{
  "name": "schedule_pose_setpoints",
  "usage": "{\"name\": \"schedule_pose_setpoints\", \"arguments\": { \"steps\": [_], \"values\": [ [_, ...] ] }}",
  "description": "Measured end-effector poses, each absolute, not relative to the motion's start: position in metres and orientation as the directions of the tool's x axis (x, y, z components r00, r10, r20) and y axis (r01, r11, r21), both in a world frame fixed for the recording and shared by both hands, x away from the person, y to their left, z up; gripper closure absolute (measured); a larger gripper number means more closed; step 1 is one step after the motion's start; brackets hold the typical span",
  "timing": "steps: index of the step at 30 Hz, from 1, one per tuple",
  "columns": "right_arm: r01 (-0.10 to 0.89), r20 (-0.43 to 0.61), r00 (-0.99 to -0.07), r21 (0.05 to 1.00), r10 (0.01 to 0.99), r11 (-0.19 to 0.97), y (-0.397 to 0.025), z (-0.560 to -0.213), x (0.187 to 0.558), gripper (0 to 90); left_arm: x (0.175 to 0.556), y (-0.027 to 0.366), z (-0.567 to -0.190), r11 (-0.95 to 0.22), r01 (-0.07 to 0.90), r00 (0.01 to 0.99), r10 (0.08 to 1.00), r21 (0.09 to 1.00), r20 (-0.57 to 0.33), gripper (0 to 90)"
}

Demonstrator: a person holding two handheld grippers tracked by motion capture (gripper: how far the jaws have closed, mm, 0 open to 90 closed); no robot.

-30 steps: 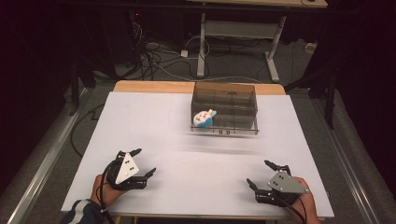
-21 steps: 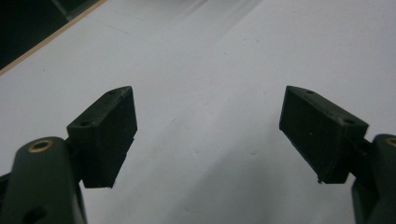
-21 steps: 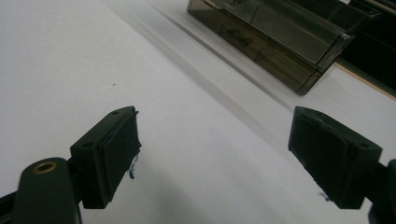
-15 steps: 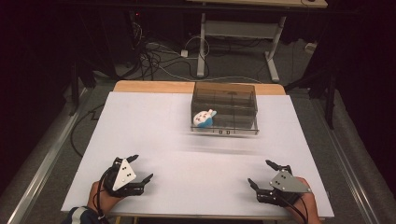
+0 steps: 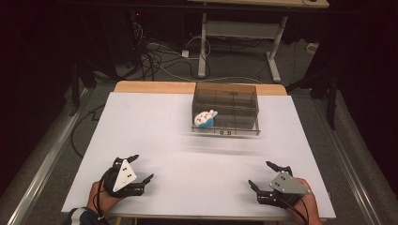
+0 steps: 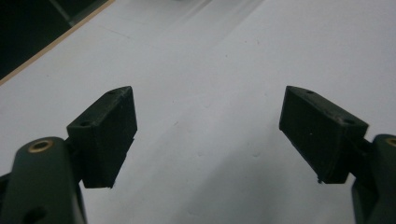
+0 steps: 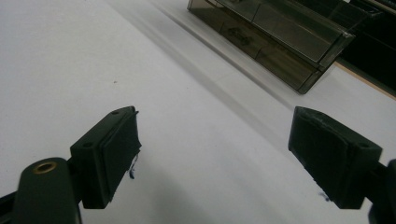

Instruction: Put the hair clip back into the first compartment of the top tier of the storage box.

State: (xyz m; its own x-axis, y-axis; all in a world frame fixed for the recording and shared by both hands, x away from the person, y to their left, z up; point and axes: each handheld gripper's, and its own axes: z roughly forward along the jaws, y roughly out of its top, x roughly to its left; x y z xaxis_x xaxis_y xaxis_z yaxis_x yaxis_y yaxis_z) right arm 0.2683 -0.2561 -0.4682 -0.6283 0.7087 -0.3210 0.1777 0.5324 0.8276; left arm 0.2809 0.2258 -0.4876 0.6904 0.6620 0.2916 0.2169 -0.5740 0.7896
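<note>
Left gripper (image 5: 141,168) and right gripper (image 5: 263,174) both sit low over the near edge of the white table (image 5: 155,126), jaws spread wide, nothing between them; the gripper views confirm bare tabletop in each gap. Well beyond, toward the far edge, stands a smoky clear bin (image 5: 226,108) with a small white-and-blue plush toy (image 5: 204,118) in its left compartment. Behind the table: dark floor, tangled cables (image 5: 155,54), a desk frame (image 5: 239,33).

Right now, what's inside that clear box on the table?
A small white and blue soft toy lies in the left front part of the clear box. The other compartments look empty, though the smoky walls hide some detail.
</note>
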Motion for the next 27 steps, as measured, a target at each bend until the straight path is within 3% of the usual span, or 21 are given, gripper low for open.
{"name": "schedule_pose_setpoints", "arguments": {
  "steps": [27],
  "values": [
    [0.176, -0.33, -0.623, 0.825, 0.709, 0.537, -0.2577, -0.469, 0.2686, 16.7, 0.2869, 0.2269, -0.4893, -0.572, 0.225, 0.691, 0.665, 0.789, 0.285, 18.7]
  ]
}}
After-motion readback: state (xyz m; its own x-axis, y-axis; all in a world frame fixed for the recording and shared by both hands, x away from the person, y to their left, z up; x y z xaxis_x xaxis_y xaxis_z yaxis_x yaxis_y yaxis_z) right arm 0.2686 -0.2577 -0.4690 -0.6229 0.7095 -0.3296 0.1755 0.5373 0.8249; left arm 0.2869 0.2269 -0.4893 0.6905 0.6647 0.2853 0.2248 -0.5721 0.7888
